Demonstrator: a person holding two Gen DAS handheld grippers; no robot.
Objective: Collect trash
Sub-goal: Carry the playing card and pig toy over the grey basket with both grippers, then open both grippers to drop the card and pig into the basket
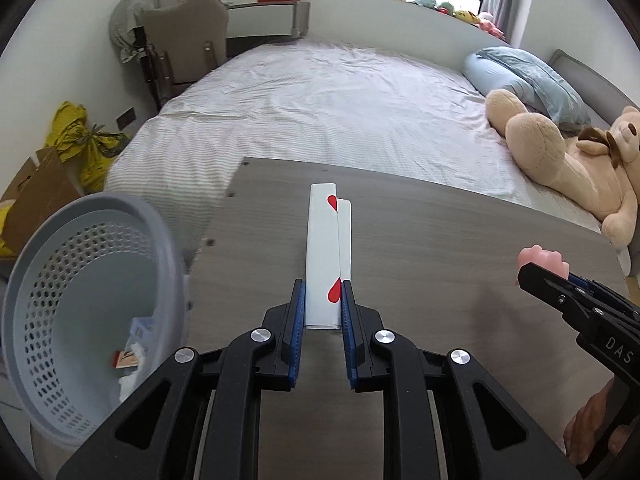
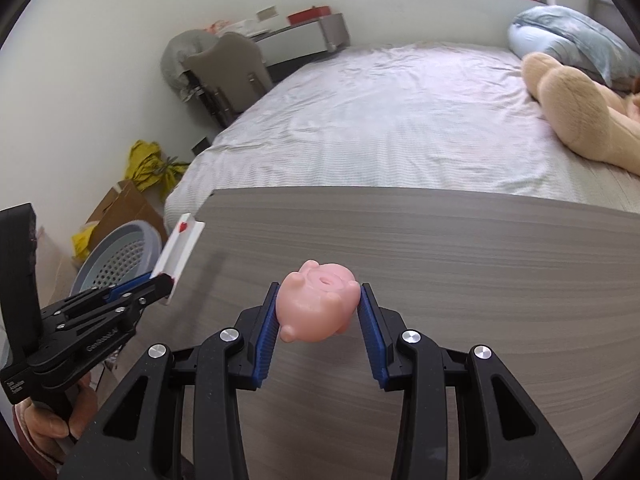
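Note:
My left gripper (image 1: 323, 292) is shut on a long white box with red hearts (image 1: 326, 248) and holds it above the grey wood table (image 1: 440, 240). The box also shows in the right wrist view (image 2: 178, 252), held near the table's left edge. My right gripper (image 2: 319, 294) is shut on a pink pig toy (image 2: 316, 306) just above the table. The toy and right gripper show at the right in the left wrist view (image 1: 540, 264). A grey perforated trash basket (image 1: 80, 300) stands at the table's left, with scraps inside.
A bed (image 1: 320, 120) with striped sheet lies beyond the table. A large teddy bear (image 1: 568, 160) and blue pillow (image 1: 528, 76) are at its right. A cardboard box (image 1: 36, 192), yellow bags (image 1: 80, 140) and a chair (image 1: 188, 40) stand at left.

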